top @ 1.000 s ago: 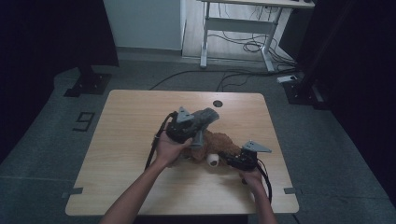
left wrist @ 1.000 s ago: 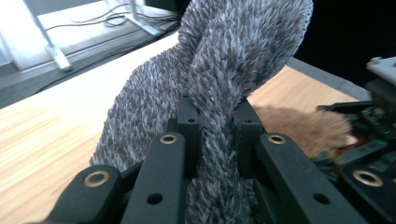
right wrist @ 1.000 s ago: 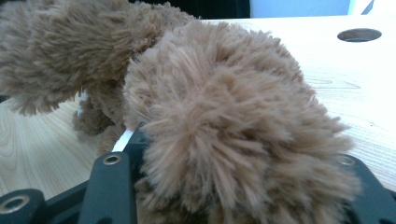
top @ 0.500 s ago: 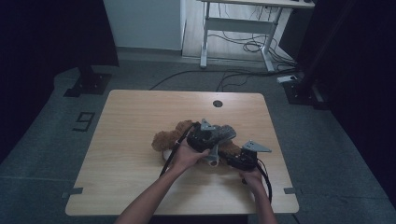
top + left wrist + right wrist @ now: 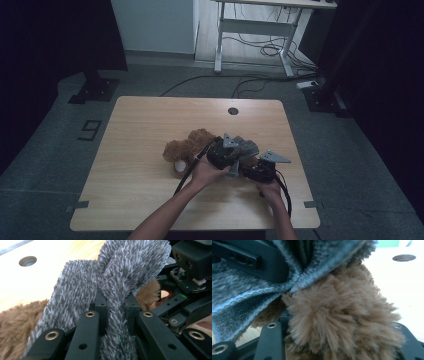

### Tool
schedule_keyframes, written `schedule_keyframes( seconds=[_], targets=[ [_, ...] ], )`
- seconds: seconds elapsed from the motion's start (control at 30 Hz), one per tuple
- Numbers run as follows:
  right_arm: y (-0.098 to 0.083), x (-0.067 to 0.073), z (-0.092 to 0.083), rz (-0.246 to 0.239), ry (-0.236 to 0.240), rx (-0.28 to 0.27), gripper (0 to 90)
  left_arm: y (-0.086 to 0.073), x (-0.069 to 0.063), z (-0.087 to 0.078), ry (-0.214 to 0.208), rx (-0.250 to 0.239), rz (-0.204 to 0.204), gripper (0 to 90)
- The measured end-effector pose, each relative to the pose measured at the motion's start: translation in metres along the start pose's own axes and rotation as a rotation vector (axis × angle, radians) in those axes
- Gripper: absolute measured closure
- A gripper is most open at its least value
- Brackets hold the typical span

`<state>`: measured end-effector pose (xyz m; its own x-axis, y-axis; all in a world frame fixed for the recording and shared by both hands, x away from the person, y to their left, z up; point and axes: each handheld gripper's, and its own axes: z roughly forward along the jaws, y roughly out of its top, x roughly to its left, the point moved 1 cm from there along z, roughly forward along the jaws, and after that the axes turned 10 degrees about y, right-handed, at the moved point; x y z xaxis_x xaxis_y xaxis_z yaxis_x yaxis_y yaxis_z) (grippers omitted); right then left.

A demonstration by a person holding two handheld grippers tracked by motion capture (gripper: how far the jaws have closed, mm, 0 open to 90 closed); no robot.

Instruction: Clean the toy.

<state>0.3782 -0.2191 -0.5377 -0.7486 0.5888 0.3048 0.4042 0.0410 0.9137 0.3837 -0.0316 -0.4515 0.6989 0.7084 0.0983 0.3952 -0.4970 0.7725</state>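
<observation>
Left gripper [image 5: 113, 307] clenched on a fold of grey fleece cloth [image 5: 112, 275], pile bunched between the pads, held over the brown plush toy [image 5: 187, 147] lying near the middle of the wooden table [image 5: 135, 130]. Right gripper [image 5: 337, 340] closed around a brown furry limb of the toy, jaws part-way in, fur packed between them; probably a leg, though too close to the lens to confirm. In the high view, both grippers set close together at the toy's right end, cloth draped above them. Risk: thin fleece slipping out of the left pads under any sideways pull, since only a narrow fold is caught. Risk: soft plush compressing and sliding free of the right jaws, letting the toy twist. Risk: collision of the two grippers, given the tight spacing.
</observation>
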Motion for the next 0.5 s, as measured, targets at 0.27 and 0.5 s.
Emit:
schedule_keyframes(
  seconds=[0.27,0.5],
  targets=[
    [0.0,0.001,0.001,-0.006,0.0,-0.001,43.6,-0.017,0.039,-0.018,0.042,-0.004,-0.095,77.5],
    [0.001,0.0,0.001,-0.003,-0.001,-0.004,43.6,-0.006,0.037,-0.031,0.039,-0.042,-0.095,77.3]
  ],
)
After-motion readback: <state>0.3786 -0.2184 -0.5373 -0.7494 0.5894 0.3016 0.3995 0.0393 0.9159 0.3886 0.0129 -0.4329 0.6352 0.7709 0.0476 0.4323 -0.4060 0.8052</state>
